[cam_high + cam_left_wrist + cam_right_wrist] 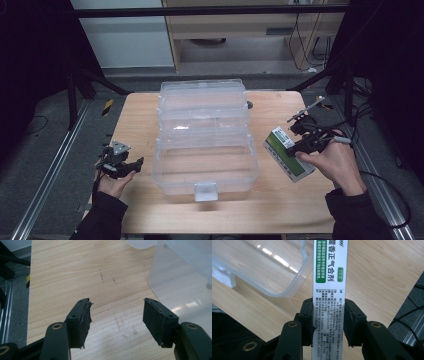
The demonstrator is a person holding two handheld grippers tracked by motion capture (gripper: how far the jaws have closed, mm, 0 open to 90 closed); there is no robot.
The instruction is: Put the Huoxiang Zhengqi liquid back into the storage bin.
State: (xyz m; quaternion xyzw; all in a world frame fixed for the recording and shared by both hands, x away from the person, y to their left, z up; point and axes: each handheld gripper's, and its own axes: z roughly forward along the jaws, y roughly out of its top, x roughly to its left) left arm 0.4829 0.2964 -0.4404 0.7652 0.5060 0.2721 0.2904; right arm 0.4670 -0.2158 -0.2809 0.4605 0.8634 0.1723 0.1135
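We see the right gripper [328,322] clamped on a box [329,277] beside the bin [205,145]; the left gripper [116,322] is apart over the counter [75,277].

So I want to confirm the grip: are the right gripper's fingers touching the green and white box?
Touching. The right gripper view shows both fingers pressed against the narrow sides of the green and white box, no gap visible.

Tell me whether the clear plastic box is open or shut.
Open. The clear plastic box sits on the table with its lid swung back behind it; the high view looks straight into its empty base.
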